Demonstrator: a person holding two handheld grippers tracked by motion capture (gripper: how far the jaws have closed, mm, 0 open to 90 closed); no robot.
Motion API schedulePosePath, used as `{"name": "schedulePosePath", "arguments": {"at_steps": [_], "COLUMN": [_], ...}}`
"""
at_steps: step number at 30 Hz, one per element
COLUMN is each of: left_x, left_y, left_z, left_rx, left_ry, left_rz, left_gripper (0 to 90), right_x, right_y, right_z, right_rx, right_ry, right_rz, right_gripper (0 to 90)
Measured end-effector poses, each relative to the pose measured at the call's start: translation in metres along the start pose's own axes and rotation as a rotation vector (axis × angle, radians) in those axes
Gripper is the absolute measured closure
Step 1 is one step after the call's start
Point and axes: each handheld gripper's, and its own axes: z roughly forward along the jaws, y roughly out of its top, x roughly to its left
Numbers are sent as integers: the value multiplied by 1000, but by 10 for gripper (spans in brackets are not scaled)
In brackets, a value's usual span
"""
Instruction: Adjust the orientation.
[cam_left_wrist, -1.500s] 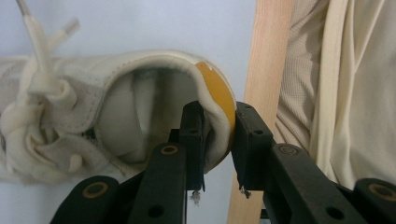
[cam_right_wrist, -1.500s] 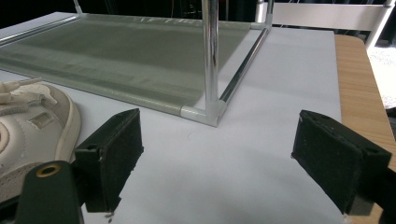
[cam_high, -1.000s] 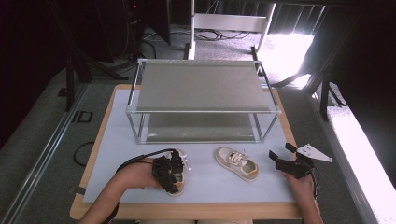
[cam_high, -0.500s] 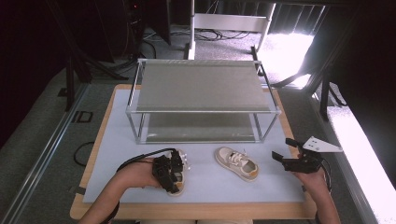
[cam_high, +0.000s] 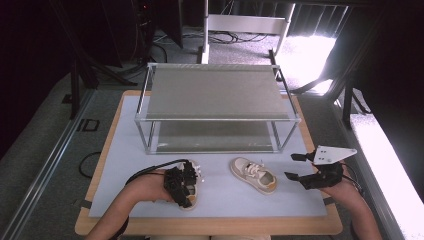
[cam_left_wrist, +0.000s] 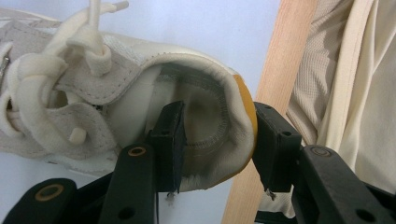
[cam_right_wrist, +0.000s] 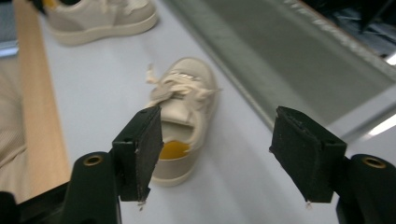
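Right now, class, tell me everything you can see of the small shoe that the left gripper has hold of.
The shoe is a small cream sneaker, seemingly leather, with thick off-white laces tied in a knot, a padded collar and an orange-yellow heel patch. It lies on the pale mat near the table's front wooden edge. The left gripper straddles its heel: one jaw inside the opening, the other outside against the orange patch. A matching second shoe lies apart to its right.
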Motion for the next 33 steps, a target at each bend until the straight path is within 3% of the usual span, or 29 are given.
{"name": "schedulePosePath", "arguments": {"at_steps": [3, 6, 11, 18, 20, 22, 25, 33], "left_x": [-1, 0, 0, 1, 1, 1, 1, 1], "left_y": [0, -1, 0, -1, -1, 0, 0, 0], "left_z": [1, 2, 2, 4, 3, 3, 4, 5], "left_rx": [4, 13, 14, 15, 14, 18, 19, 16], "left_ry": [-2, -5, -11, -17, -19, -16, -19, -22], "left_rz": [0, 3, 0, -5, -6, 1, 0, 0], "left_gripper": [567, 567, 567, 567, 567, 567, 567, 567], "right_x": [7, 12, 22, 38, 40, 43, 45, 48], "right_y": [8, 16, 32, 46, 48, 50, 53, 66], "right_z": [2, 5, 10, 26, 32, 39, 47, 69], "right_rx": [36, 84, 146, 303, 336, 380, 431, 621], "right_ry": [9, 46, 93, 123, 137, 171, 187, 251], "right_rz": [-73, -125, -235, -385, -413, -436, -486, -560], "right_gripper": [408, 471, 505, 558, 613, 612, 616, 667]}}
